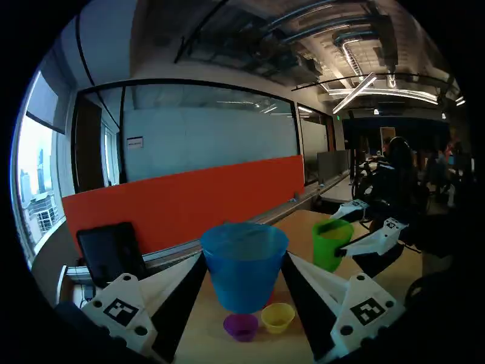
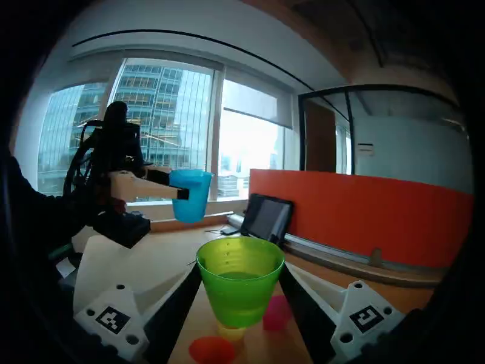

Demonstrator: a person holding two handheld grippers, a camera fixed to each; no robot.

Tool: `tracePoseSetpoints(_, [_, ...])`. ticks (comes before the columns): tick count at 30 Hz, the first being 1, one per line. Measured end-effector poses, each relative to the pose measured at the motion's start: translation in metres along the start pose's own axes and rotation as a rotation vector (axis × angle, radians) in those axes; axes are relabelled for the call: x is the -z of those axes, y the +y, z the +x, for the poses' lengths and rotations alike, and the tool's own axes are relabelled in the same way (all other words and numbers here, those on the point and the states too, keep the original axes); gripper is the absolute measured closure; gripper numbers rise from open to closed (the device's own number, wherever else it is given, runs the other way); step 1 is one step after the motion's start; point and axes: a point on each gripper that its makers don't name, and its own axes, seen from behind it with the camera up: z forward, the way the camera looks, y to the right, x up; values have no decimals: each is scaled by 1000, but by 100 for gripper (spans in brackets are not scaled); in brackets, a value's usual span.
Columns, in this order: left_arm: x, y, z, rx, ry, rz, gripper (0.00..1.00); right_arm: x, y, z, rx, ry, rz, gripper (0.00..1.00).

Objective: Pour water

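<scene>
My left gripper (image 1: 244, 267) is shut on a translucent blue cup (image 1: 244, 265), held upright above the wooden table (image 1: 309, 224). The right gripper view shows the same blue cup (image 2: 190, 195) lifted at the left, pinched by the left gripper (image 2: 182, 193). My right gripper (image 2: 240, 285) is shut on a green cup (image 2: 240, 280) that stands upright with liquid low inside. In the left gripper view that green cup (image 1: 331, 242) hangs at the right in the right gripper (image 1: 342, 241).
Small cups rest on the table below: purple (image 1: 240, 326) and yellow (image 1: 277, 316) under the blue cup, red (image 2: 211, 350) and pink (image 2: 277, 313) under the green one. A dark tablet (image 2: 267, 220) leans by the orange partition (image 2: 364, 218). A person sits far right (image 1: 397, 170).
</scene>
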Motion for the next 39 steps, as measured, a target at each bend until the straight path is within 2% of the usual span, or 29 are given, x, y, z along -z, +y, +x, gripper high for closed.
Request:
tracePoseSetpoints(9, [2, 4, -41, 8, -47, 2, 15, 10, 28, -14, -7, -38, -59, 10])
tracePoseSetpoints(18, [3, 13, -70, -5, -98, -13, 15, 15, 42, -26, -20, -66, -84, 10])
tracePoseSetpoints(27, [0, 24, -103, -32, -176, -37, 15, 18, 50, -47, -12, -143, -78, 10])
tracePoseSetpoints(33, [1, 35, -130, -62, -248, -59, 15, 21, 53, -61, -16, -196, -66, 9])
tracePoseSetpoints(39, [2, 46, -154, -67, -304, -87, 15, 22, 58, -76, -11, -254, -61, 9])
